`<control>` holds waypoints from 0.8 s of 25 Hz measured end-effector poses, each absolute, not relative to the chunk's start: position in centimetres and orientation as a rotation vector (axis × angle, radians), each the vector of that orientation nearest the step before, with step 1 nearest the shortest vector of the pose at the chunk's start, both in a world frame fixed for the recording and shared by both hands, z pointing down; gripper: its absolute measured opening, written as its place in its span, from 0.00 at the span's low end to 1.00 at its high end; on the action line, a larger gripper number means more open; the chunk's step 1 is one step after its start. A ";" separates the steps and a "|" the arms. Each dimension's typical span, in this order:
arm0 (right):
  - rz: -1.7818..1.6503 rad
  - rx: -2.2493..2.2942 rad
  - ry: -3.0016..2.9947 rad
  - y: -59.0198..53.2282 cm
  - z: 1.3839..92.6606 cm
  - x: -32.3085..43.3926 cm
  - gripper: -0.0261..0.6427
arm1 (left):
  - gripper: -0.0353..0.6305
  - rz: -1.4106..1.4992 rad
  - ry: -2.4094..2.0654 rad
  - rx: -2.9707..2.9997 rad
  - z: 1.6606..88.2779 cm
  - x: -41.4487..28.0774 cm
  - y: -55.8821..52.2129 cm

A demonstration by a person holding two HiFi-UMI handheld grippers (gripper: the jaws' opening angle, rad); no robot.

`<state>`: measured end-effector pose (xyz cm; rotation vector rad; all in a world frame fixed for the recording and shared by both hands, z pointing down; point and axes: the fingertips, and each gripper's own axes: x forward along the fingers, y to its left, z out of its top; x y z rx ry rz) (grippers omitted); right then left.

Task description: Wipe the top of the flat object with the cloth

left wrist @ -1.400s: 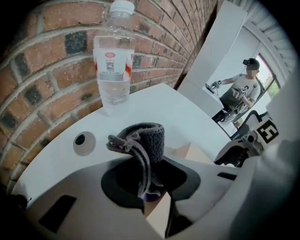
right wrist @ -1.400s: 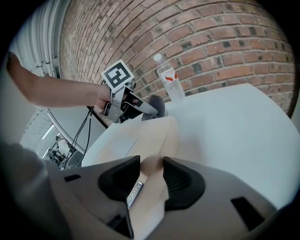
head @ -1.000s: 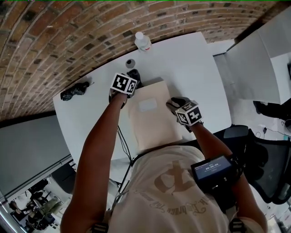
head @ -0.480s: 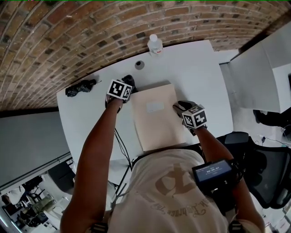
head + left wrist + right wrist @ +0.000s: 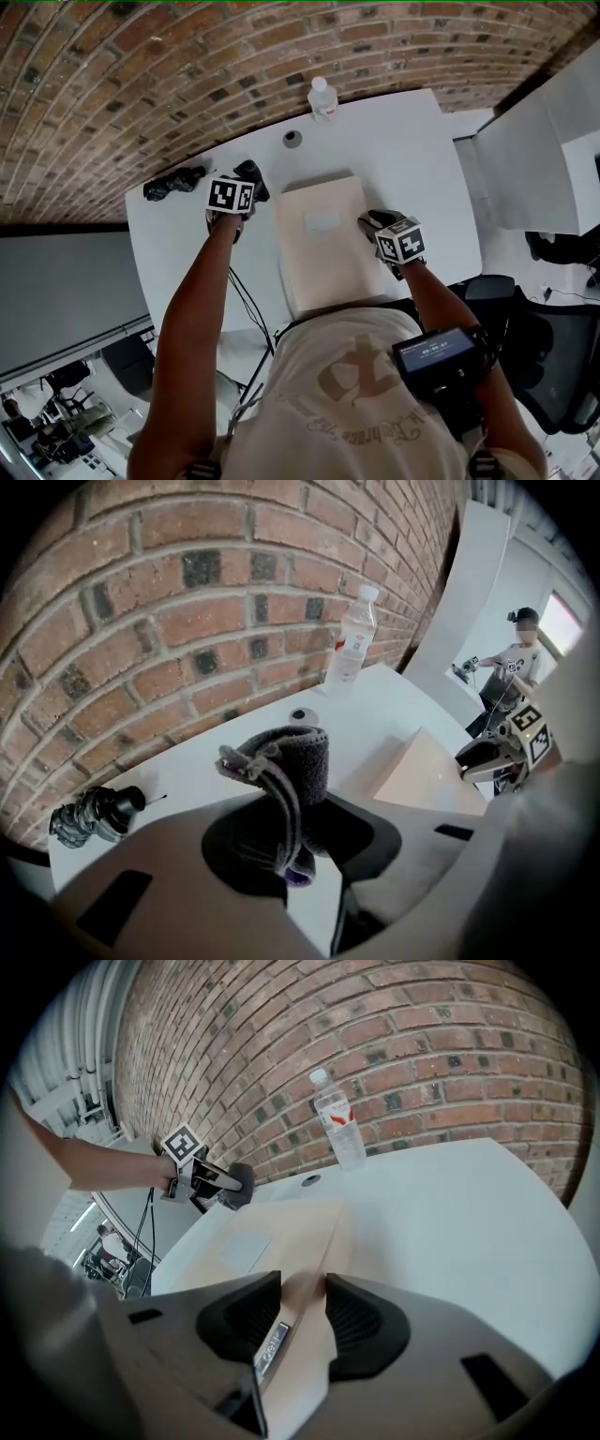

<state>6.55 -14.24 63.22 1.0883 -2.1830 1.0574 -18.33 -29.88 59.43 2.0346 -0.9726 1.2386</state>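
A flat tan box (image 5: 323, 244) with a pale label lies on the white table (image 5: 412, 150). My right gripper (image 5: 368, 223) is shut on the box's right edge; in the right gripper view the box (image 5: 272, 1237) runs straight in between the jaws of that gripper (image 5: 302, 1299). My left gripper (image 5: 242, 184) hangs over bare table just left of the box's far left corner, shut on a dark grey cloth (image 5: 251, 172). In the left gripper view the cloth (image 5: 291, 771) stands folded up out of the left gripper (image 5: 298, 841), with the box (image 5: 427, 771) to its right.
A clear plastic bottle (image 5: 322, 97) stands at the table's far edge by the brick wall, and a small dark cap (image 5: 292, 139) lies near it. A black crumpled object (image 5: 172, 182) sits at the far left. A white partition (image 5: 525, 150) stands to the right.
My left gripper has carried the cloth leftward, off the box's far left corner and out over bare table. My right gripper has kept its hold on the box's edge.
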 end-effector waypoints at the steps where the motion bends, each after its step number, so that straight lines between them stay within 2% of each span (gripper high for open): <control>1: 1.060 1.090 -2.186 -14.3 63.2 6.5 0.28 | 0.20 1.211 -0.970 2.048 58.7 -17.8 -29.9; 9: 1.045 1.111 -2.205 -14.3 63.2 6.3 0.28 | 0.20 0.968 -0.738 2.138 55.7 -7.0 -27.4; 15: 1.064 1.116 -2.216 -14.5 63.2 6.2 0.28 | 0.20 0.965 -0.530 2.210 56.8 2.5 -24.6; 20: 1.083 1.126 -2.222 -14.4 63.1 6.3 0.28 | 0.20 0.986 -0.453 2.192 58.2 7.0 -23.4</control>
